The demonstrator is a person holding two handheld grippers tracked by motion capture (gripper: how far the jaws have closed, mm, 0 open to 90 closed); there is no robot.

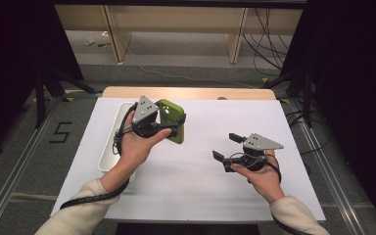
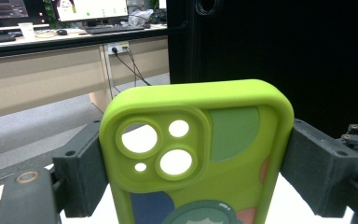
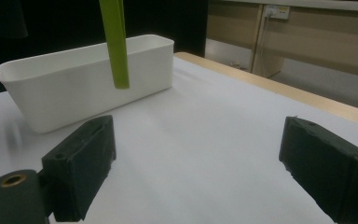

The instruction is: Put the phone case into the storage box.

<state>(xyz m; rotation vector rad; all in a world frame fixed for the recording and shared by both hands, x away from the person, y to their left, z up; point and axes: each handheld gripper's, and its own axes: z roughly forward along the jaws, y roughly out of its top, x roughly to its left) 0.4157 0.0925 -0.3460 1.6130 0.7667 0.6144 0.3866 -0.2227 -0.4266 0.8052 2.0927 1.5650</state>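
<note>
Left gripper [image 1: 169,125] — jaws clamped on the green phone case [image 1: 173,119], held above the table [image 1: 200,171] beside the white bin [image 1: 108,147]; right gripper [image 1: 227,148] — jaws apart, empty.

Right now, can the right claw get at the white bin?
Probably yes. The right claw is open and empty, with bare table between it and the white bin. The green phone case, held up in the left claw, hangs near that path.

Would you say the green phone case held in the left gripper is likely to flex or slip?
The green phone case is an empty shell, so probably light and bendy. The left gripper clamps its side edges; it looks rubbery, so slipping seems unlikely.
</note>
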